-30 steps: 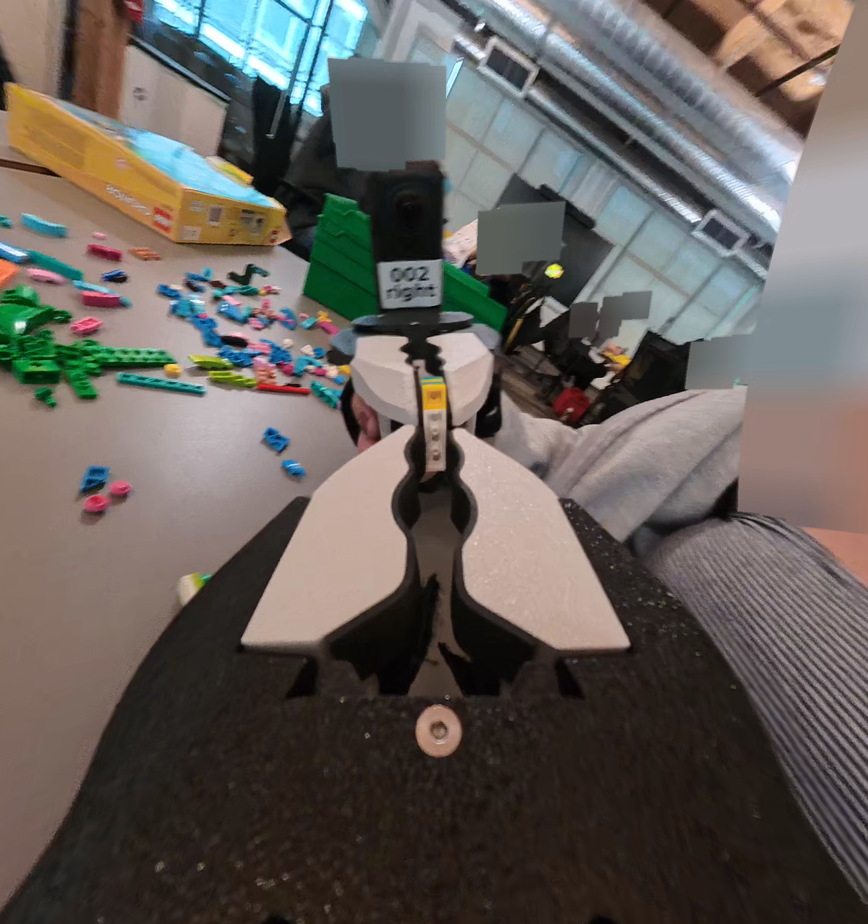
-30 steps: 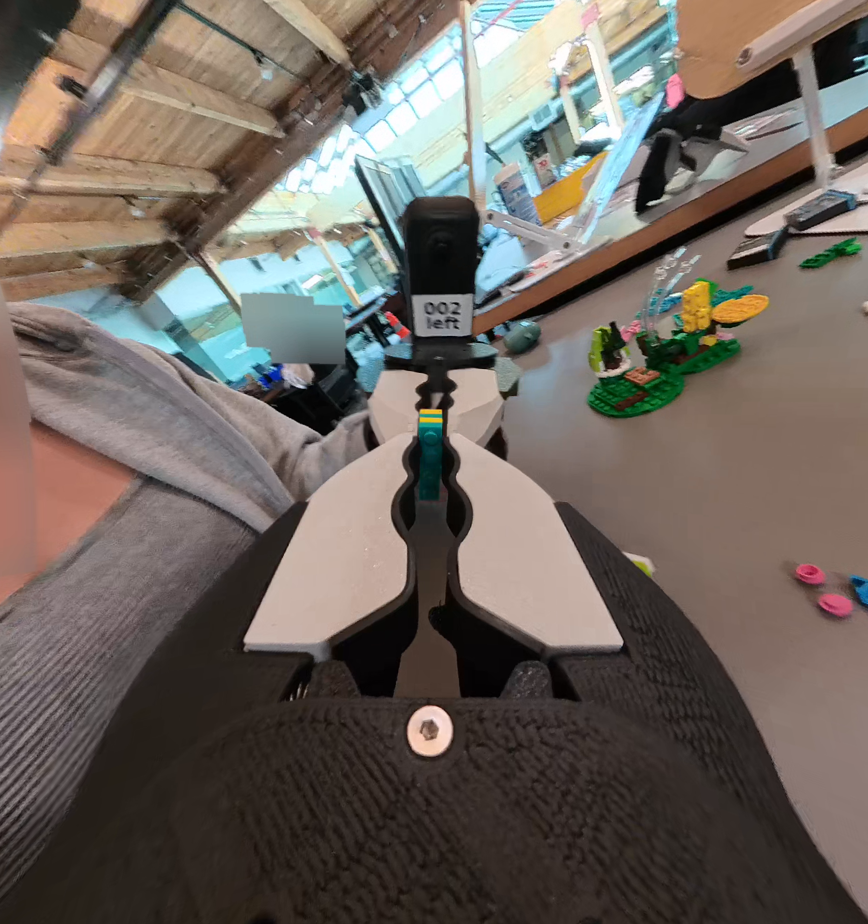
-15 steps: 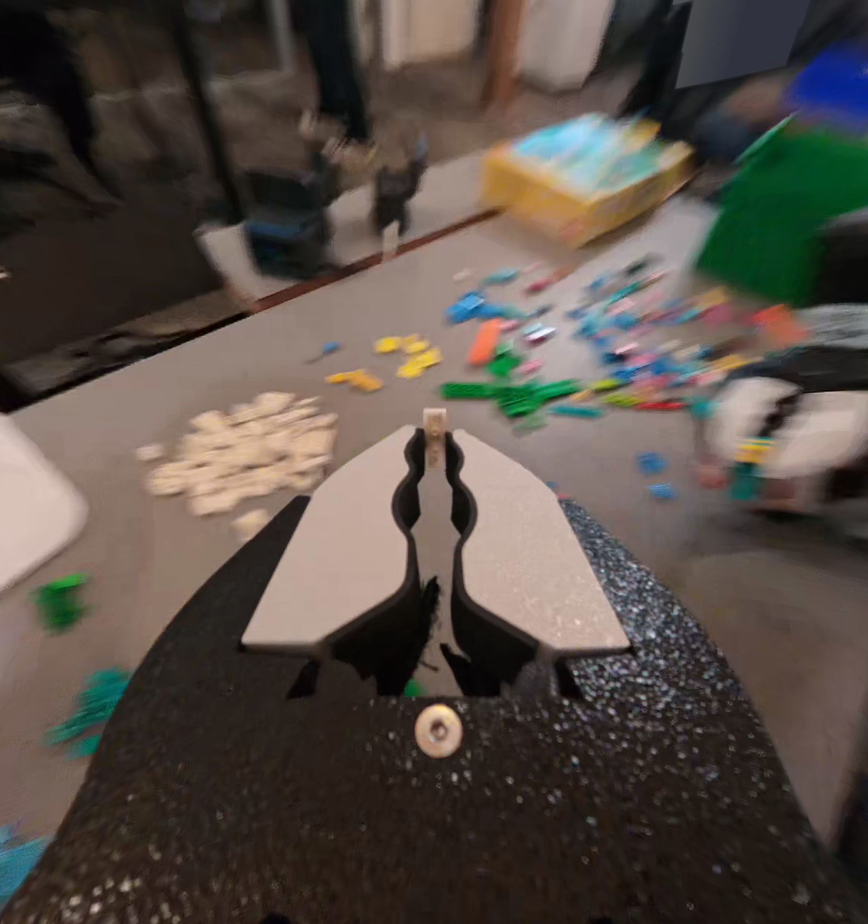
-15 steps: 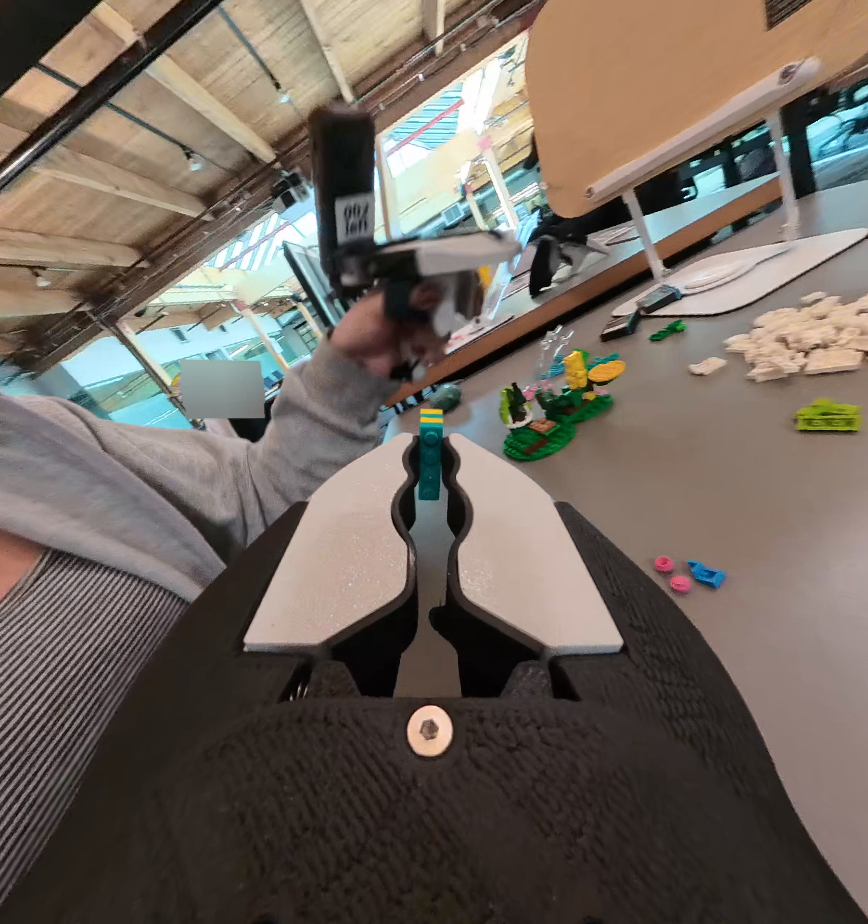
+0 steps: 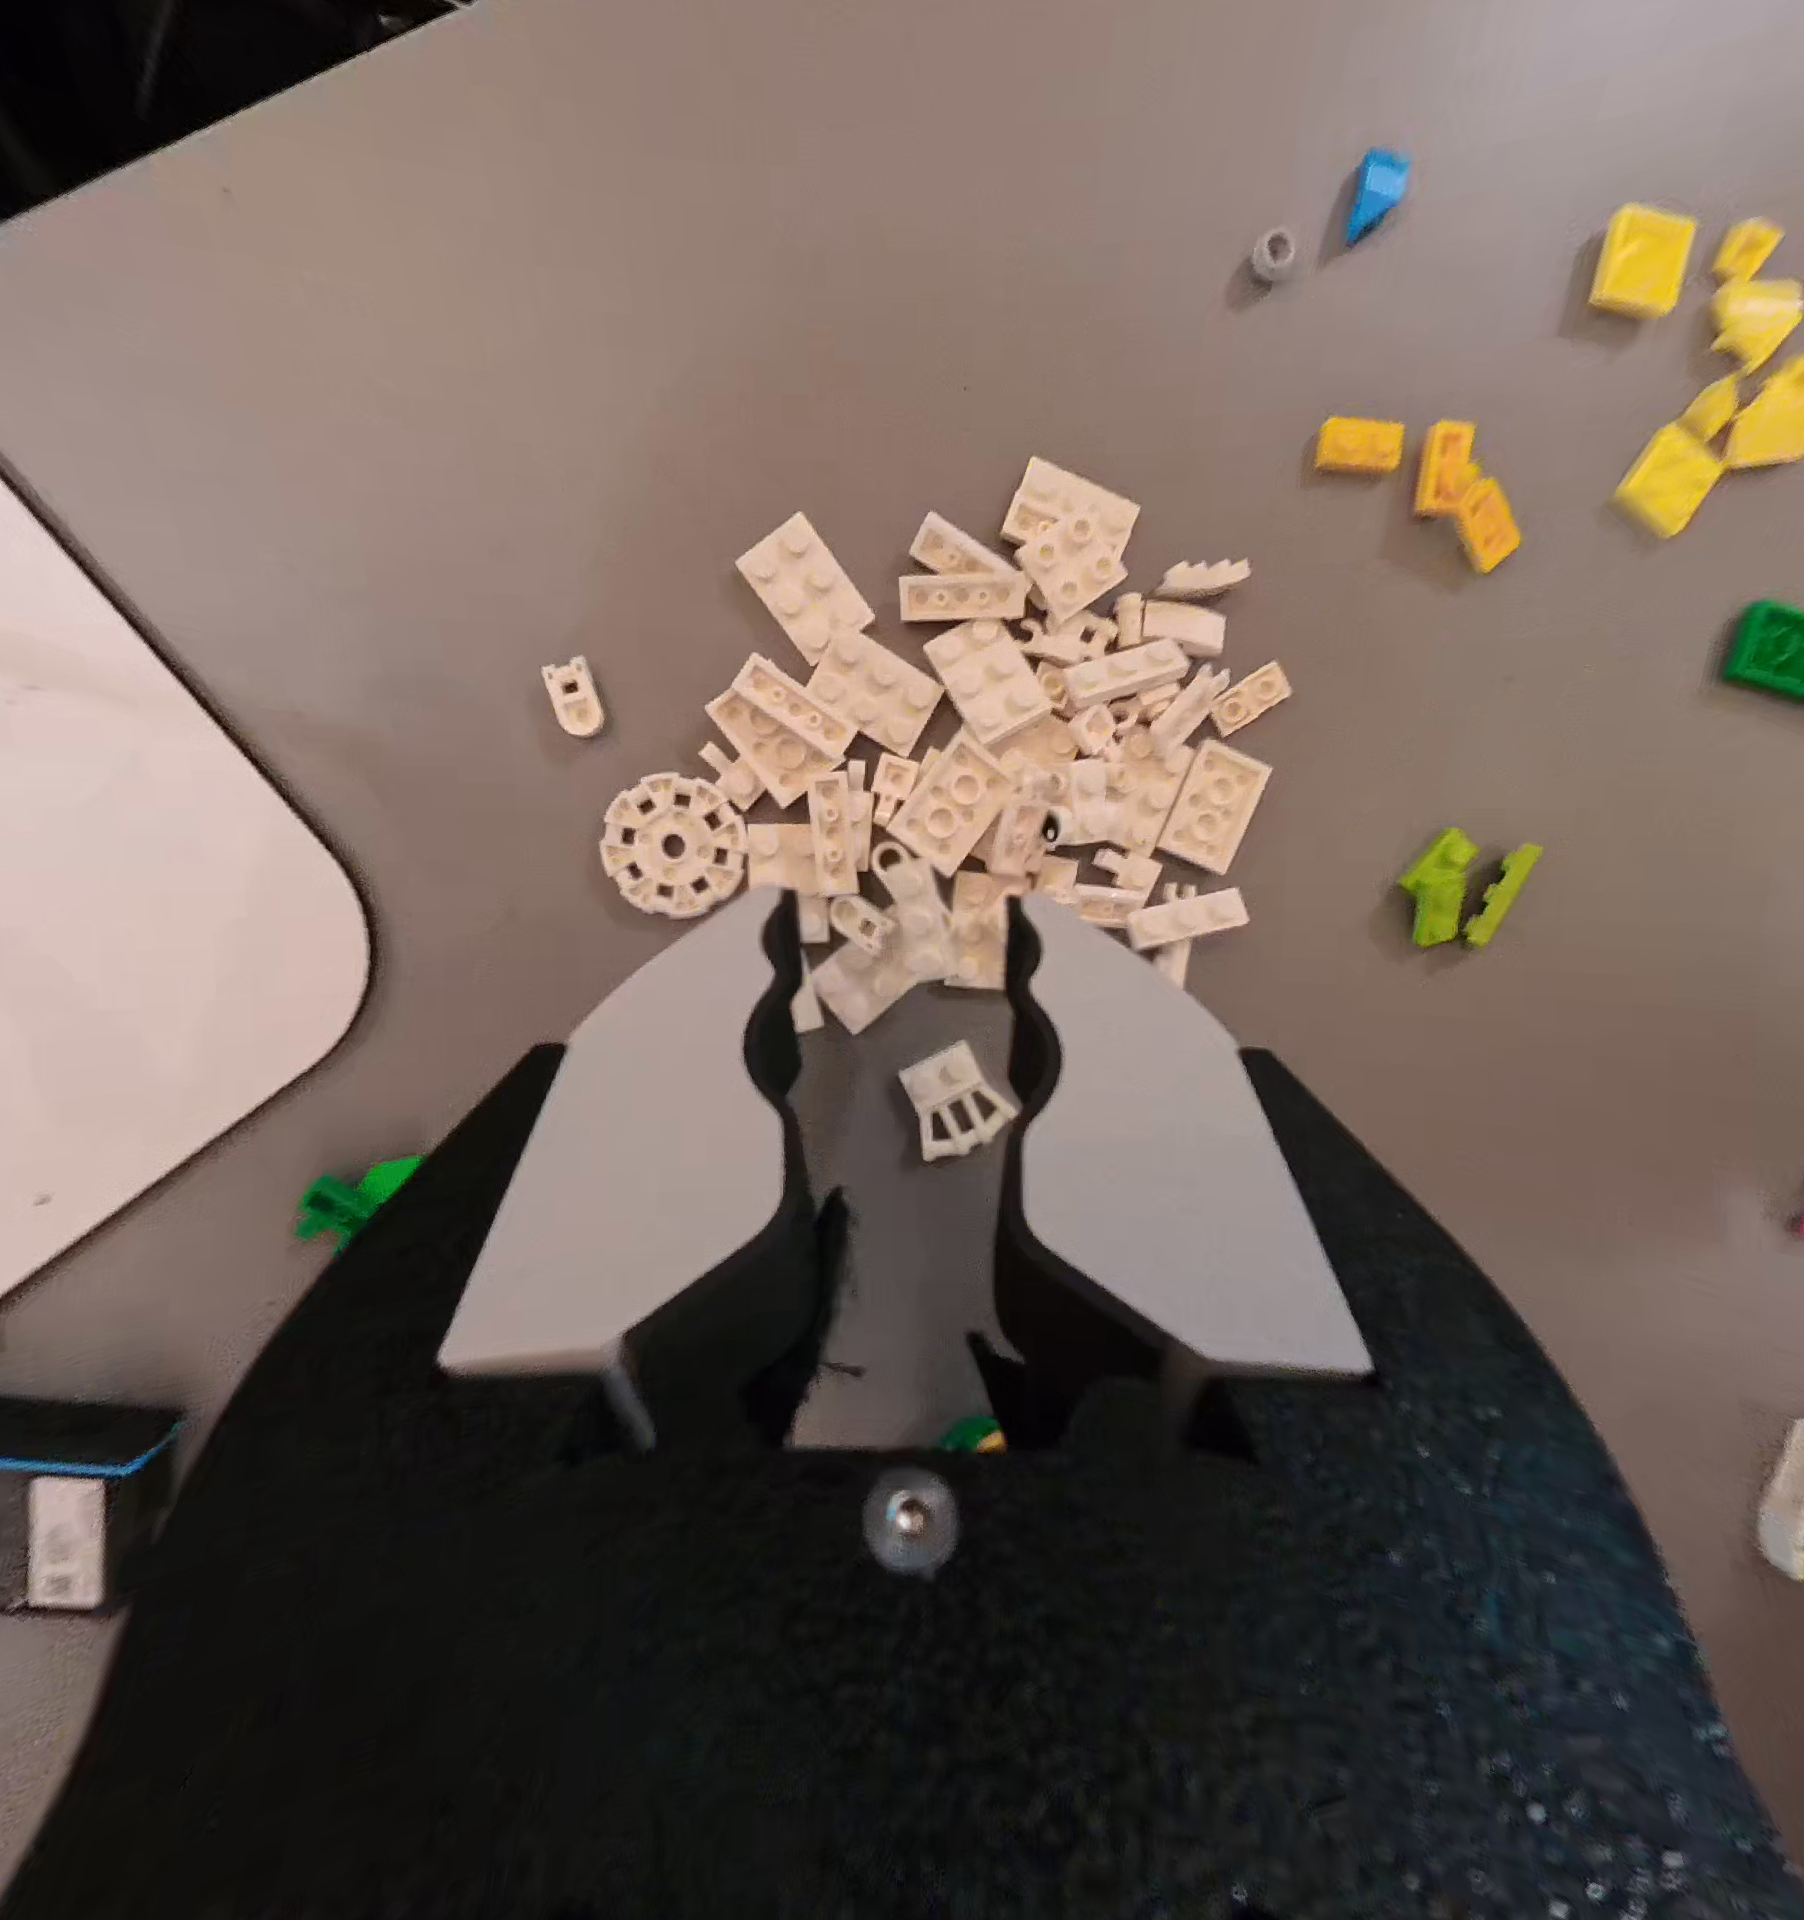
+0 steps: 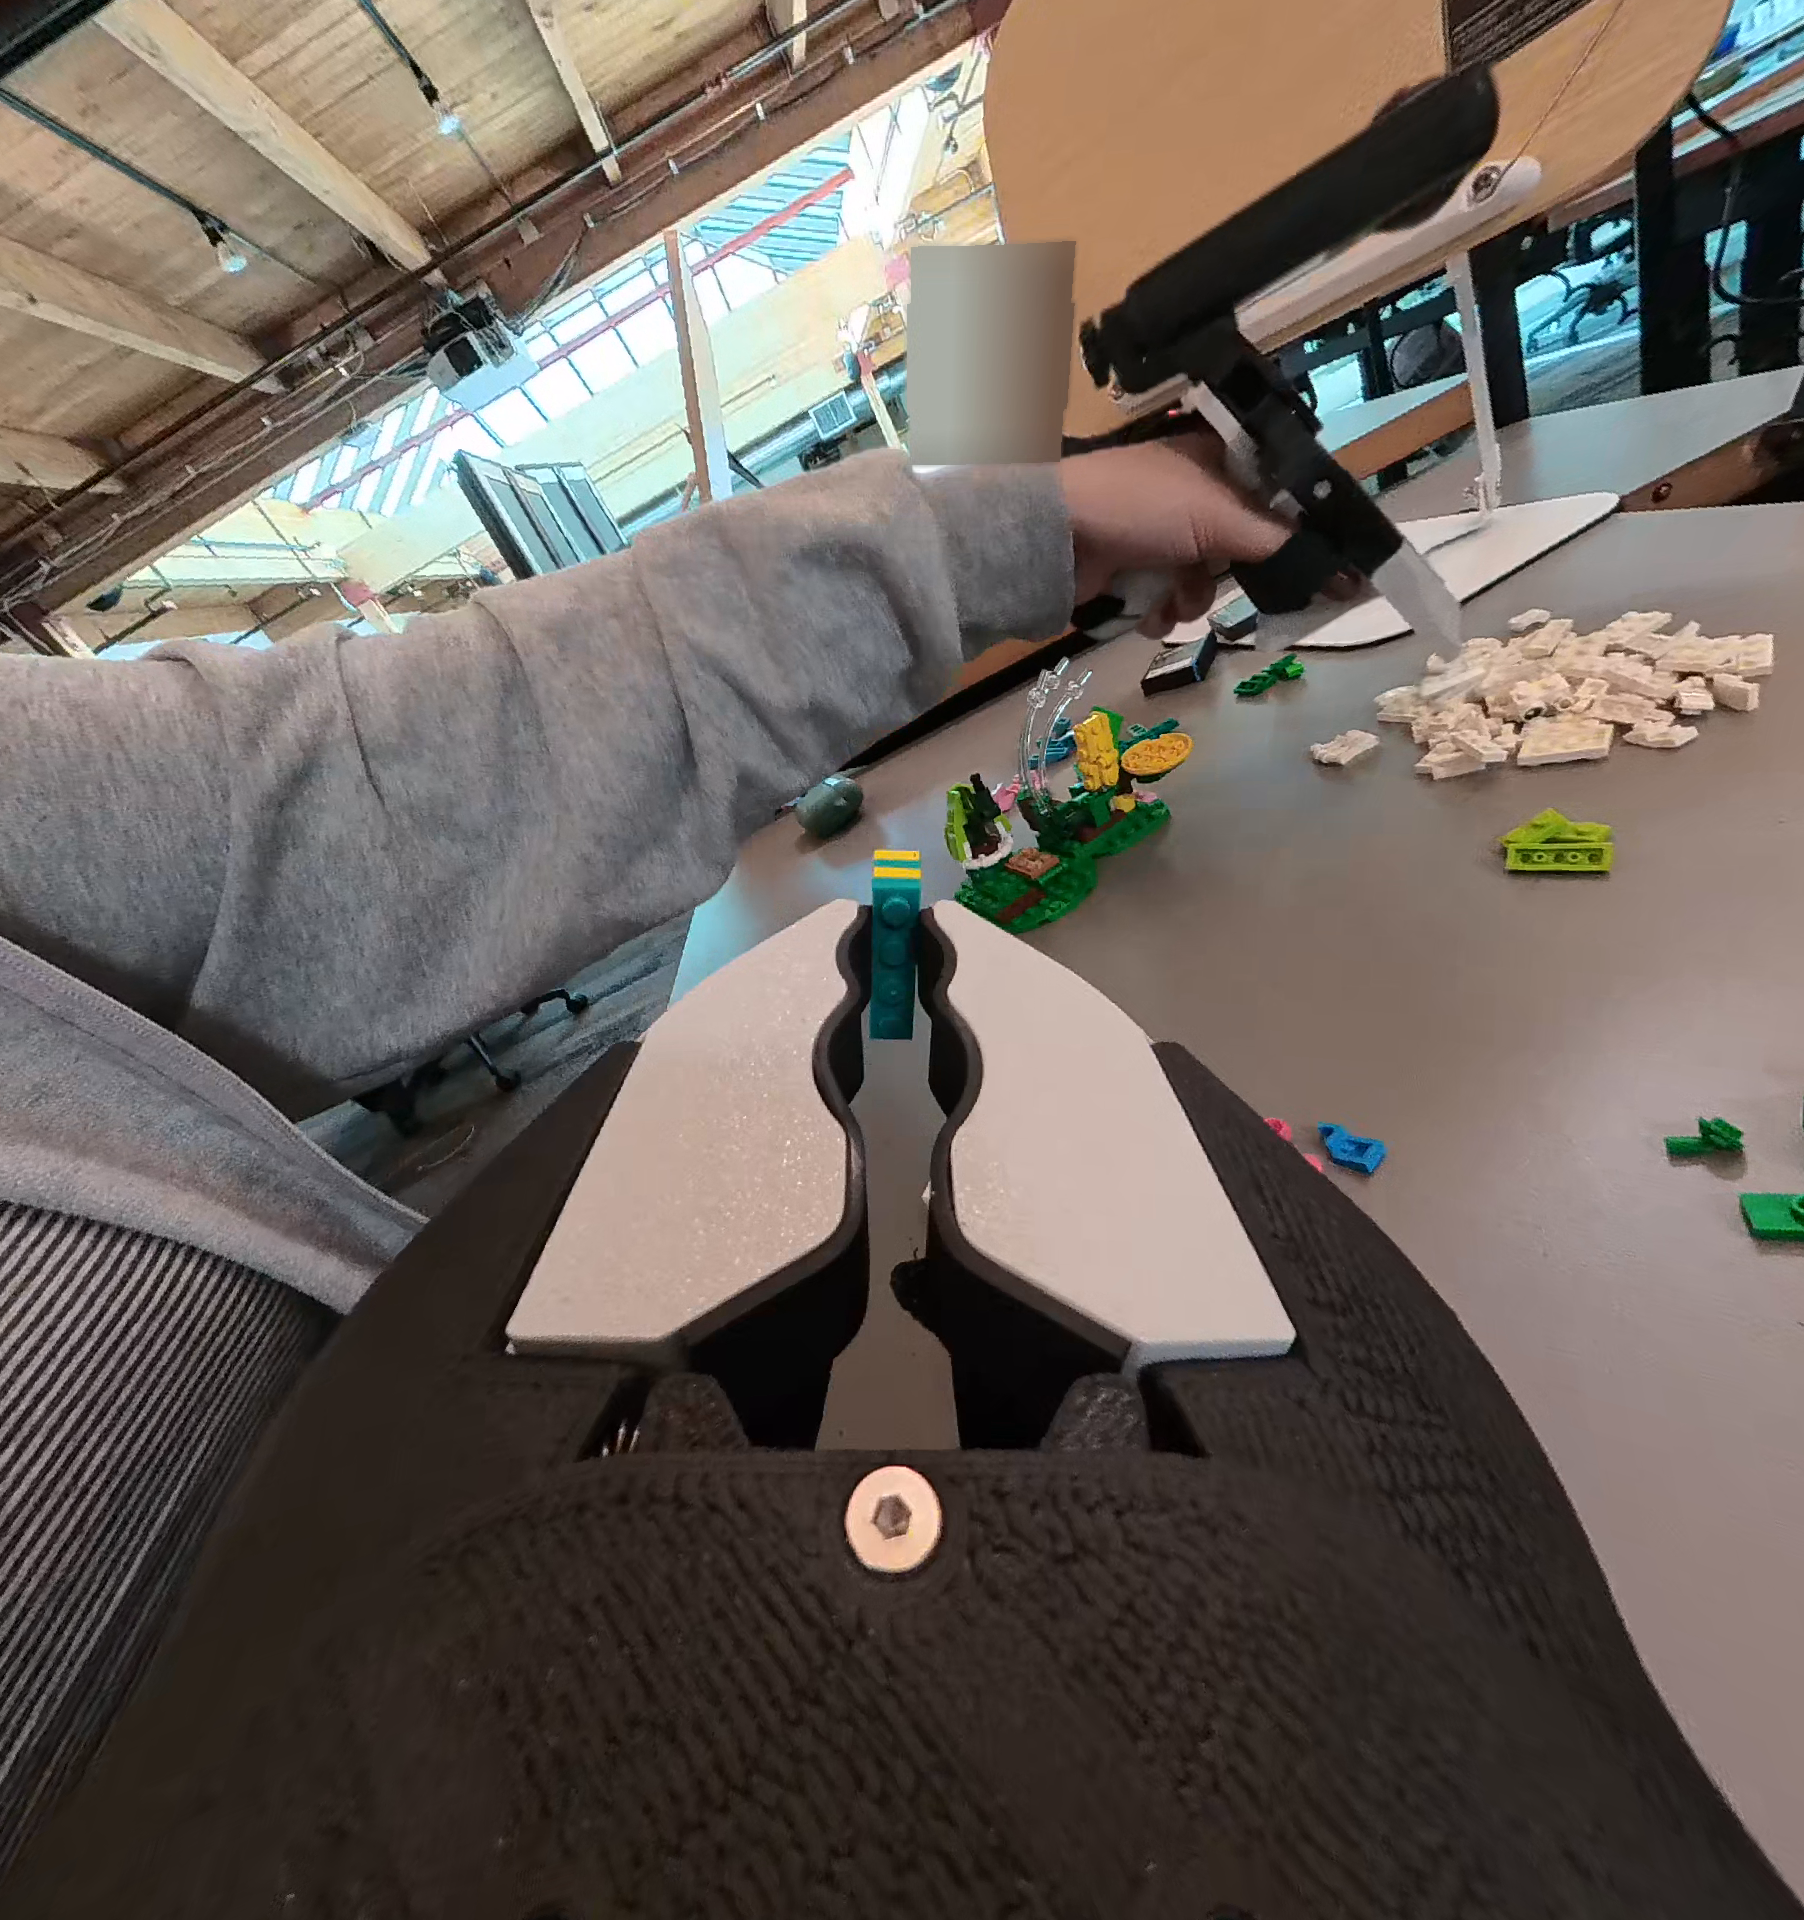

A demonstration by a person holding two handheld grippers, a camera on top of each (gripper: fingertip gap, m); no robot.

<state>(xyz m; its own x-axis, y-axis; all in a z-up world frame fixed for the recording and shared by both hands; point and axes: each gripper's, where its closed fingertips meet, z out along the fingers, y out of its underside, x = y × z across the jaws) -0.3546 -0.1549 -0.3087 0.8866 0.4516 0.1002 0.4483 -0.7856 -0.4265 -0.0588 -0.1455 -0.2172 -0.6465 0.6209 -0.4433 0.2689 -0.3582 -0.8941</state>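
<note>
We see the right hand-held gripper [image 6: 893, 920] clamped on a slim teal plastic brick strip with a yellow cap [image 6: 894, 951]: light, rigid, probably slick, best pinched on its flat sides. Farther off, the left hand-held gripper [image 5: 903, 914] stands apart over a heap of small white plastic bricks [image 5: 991, 707] on the grey tabletop [image 5: 565, 364]. No writing reads clearly.

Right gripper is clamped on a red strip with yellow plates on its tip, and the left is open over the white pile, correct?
Not quite: the strip in the right gripper is teal, not red, as the right wrist view shows. The yellow plates cap it, and the left gripper is open over the white pile.
</note>
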